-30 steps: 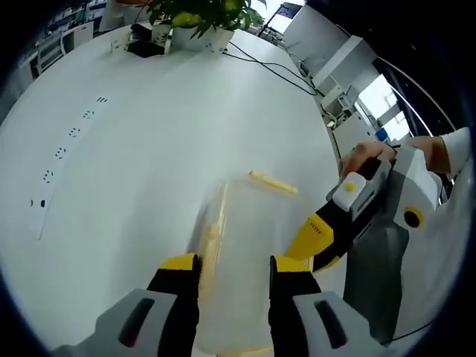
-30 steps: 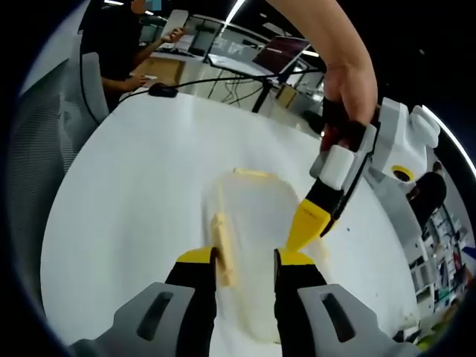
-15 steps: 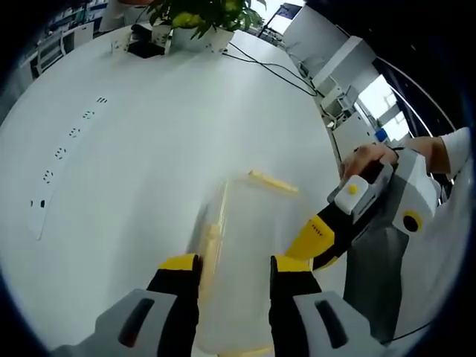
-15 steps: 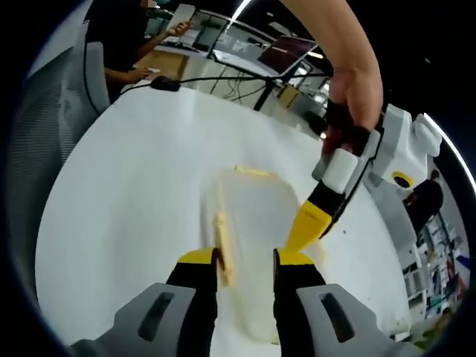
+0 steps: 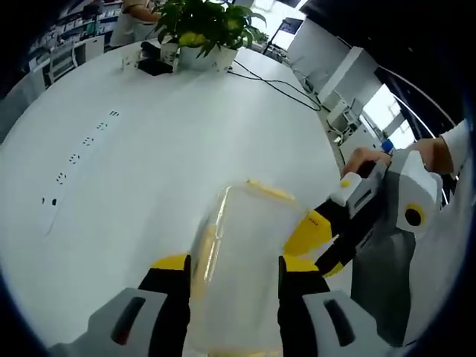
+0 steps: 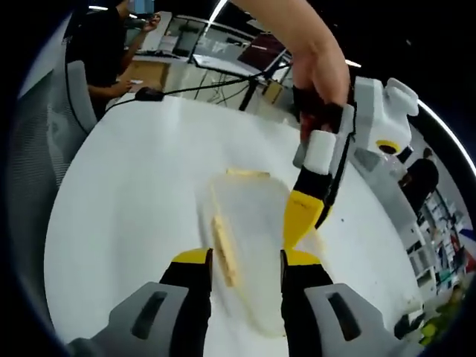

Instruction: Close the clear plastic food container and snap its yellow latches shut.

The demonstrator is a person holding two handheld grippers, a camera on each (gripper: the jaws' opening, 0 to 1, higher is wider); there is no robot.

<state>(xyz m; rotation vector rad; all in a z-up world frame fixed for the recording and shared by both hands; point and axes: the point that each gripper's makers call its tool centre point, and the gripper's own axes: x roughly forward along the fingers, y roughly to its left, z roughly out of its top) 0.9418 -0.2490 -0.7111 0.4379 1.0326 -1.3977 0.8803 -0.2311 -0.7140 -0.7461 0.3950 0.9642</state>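
The clear plastic container (image 5: 242, 253) lies on the white table (image 5: 149, 134), lid on top, blurred and close. Pale yellow latches show at its far end (image 5: 269, 190) and left side (image 5: 205, 242). My left gripper (image 5: 234, 264) is open, its yellow-tipped jaws standing either side of the container. The right gripper (image 5: 312, 245) reaches in from the right, against the container's right edge. In the right gripper view the container (image 6: 256, 223) sits between the jaws of my open right gripper (image 6: 245, 256), with a side latch (image 6: 223, 249) and an end latch (image 6: 242, 172). The left gripper (image 6: 301, 223) points down at the right rim, held by a hand.
A potted plant (image 5: 201, 26) and a black cable (image 5: 275, 67) are at the table's far side. Flush sockets (image 5: 74, 158) run along the left. A person (image 6: 104, 52) sits at a desk beyond the table, with a grey chair (image 6: 74, 89) and a mouse (image 6: 149, 93) nearby.
Both views have shifted a little with the hands. In the right gripper view the left gripper and its hand have moved left. Each view's own jaws stand slightly wider apart.
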